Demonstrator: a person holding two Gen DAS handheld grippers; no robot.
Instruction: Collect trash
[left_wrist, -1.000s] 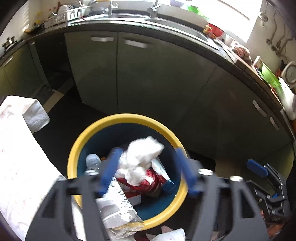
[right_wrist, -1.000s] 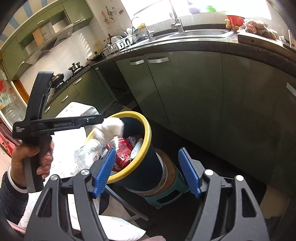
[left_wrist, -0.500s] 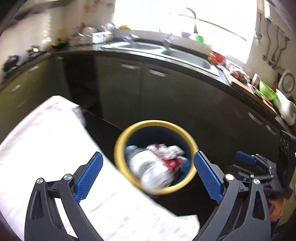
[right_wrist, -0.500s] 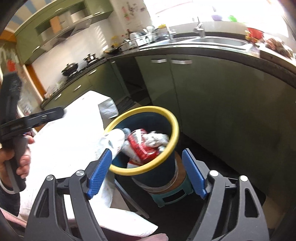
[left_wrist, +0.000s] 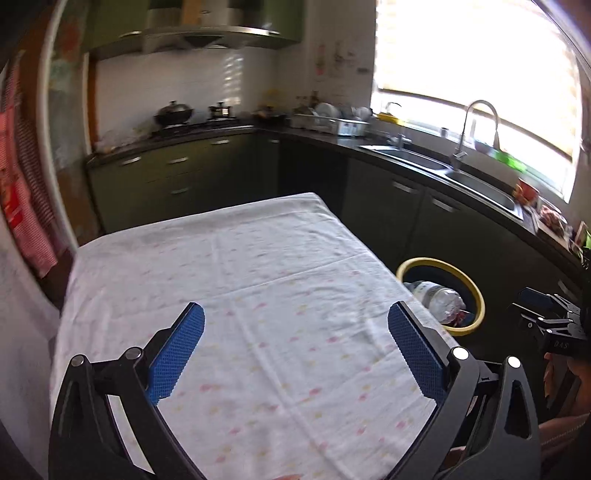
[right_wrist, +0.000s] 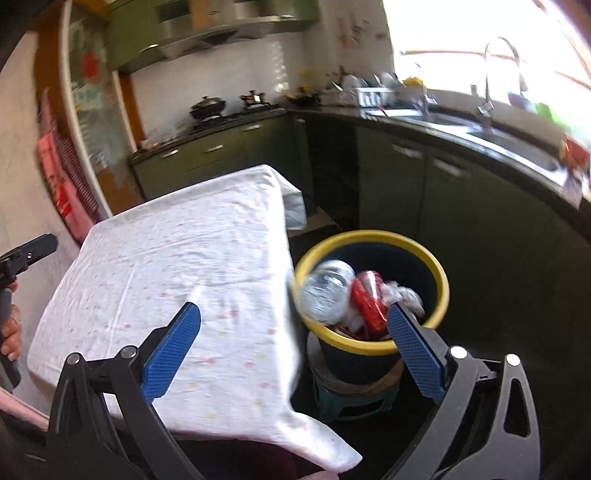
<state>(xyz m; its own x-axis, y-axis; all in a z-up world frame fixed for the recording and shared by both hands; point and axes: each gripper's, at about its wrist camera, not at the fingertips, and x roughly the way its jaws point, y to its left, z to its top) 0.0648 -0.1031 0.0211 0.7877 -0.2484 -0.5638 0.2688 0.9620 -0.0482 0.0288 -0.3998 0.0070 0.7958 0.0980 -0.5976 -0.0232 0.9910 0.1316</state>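
Note:
A dark blue bin with a yellow rim (right_wrist: 439, 273) stands on a small stool right of the table; it also shows in the left wrist view (left_wrist: 476, 291). It holds a crushed clear plastic bottle (right_wrist: 327, 290), a red can (right_wrist: 367, 301) and crumpled white tissue (right_wrist: 404, 295). My left gripper (left_wrist: 293, 350) is open and empty above the table's white cloth (left_wrist: 258, 280). My right gripper (right_wrist: 291, 350) is open and empty, over the table's right edge beside the bin. The right gripper also shows at the right edge of the left wrist view (left_wrist: 546, 321).
The table under the patterned white cloth (right_wrist: 177, 266) fills the left. Dark green kitchen cabinets (left_wrist: 424, 214) with a sink (left_wrist: 476, 181) run behind and to the right. A stove with pots (left_wrist: 184, 118) is at the back. The stool (right_wrist: 351, 398) lifts the bin off the floor.
My left gripper opened over the bin, dropped the white tissue into it, then pulled back left and up over the table. My right gripper moved back and up too.

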